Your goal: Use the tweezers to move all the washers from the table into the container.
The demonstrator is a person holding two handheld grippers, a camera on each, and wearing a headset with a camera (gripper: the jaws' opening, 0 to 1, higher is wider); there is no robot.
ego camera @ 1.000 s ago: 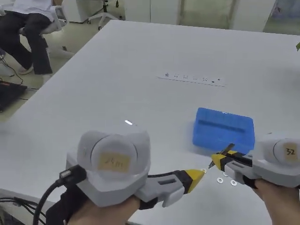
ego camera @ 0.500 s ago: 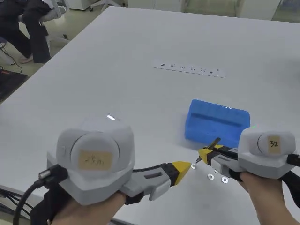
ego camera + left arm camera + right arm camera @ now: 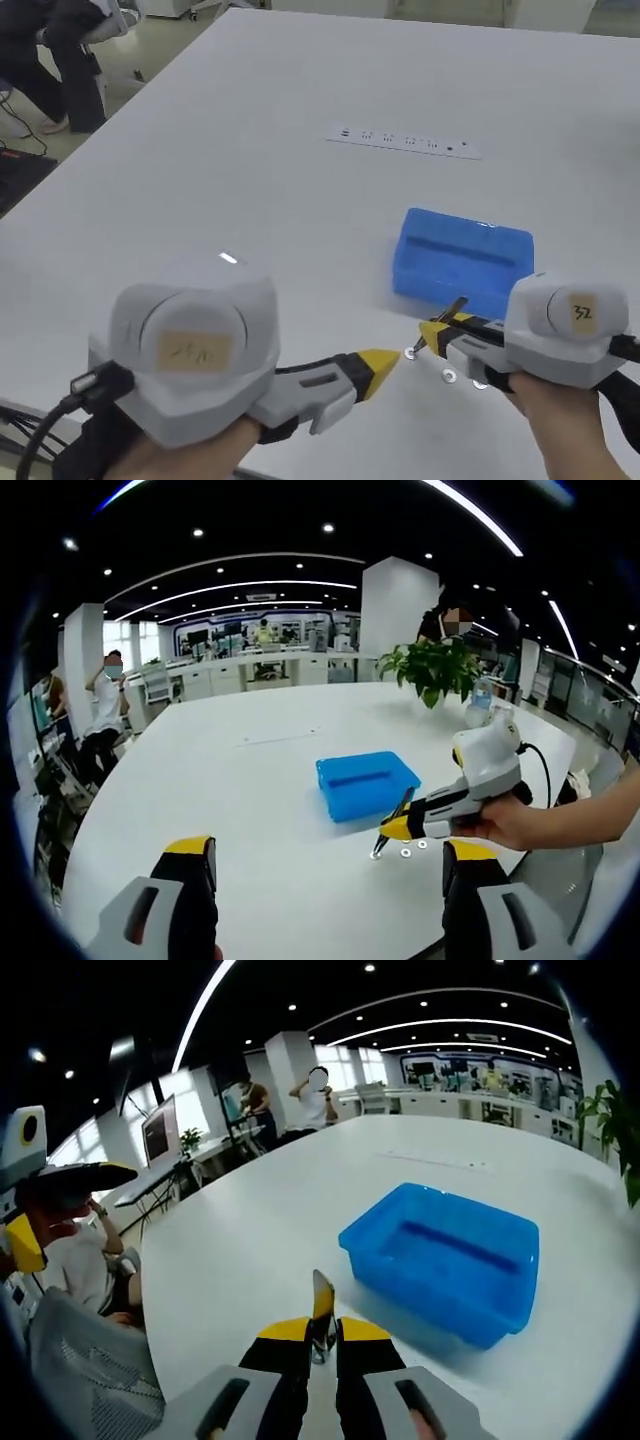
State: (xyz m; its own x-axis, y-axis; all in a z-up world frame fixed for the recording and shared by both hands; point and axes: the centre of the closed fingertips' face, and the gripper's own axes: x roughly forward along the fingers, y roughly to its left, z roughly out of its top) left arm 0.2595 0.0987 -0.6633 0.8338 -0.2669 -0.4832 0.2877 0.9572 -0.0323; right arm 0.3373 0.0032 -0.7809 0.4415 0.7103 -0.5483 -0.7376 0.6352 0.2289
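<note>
The white table (image 3: 250, 150) carries the blue container (image 3: 463, 258), which sits open side up. The washers (image 3: 449, 376) lie on the table just beside it, at its 6 o'clock in the head view.

The left gripper (image 3: 383, 361) hovers at 9 o'clock of the washers, jaws spread wide and holding nothing. The right gripper (image 3: 432, 333) is clamped on the tweezers (image 3: 440, 325), whose tip points down to the table near the leftmost washer. Whether it has pinched that washer is too small to tell.

The washers are thin and flat, so I judge the tip could skid over one or flick it away. A weak pinch could drop it short of the container's near wall, and the tweezers might twist in the jaws.
</note>
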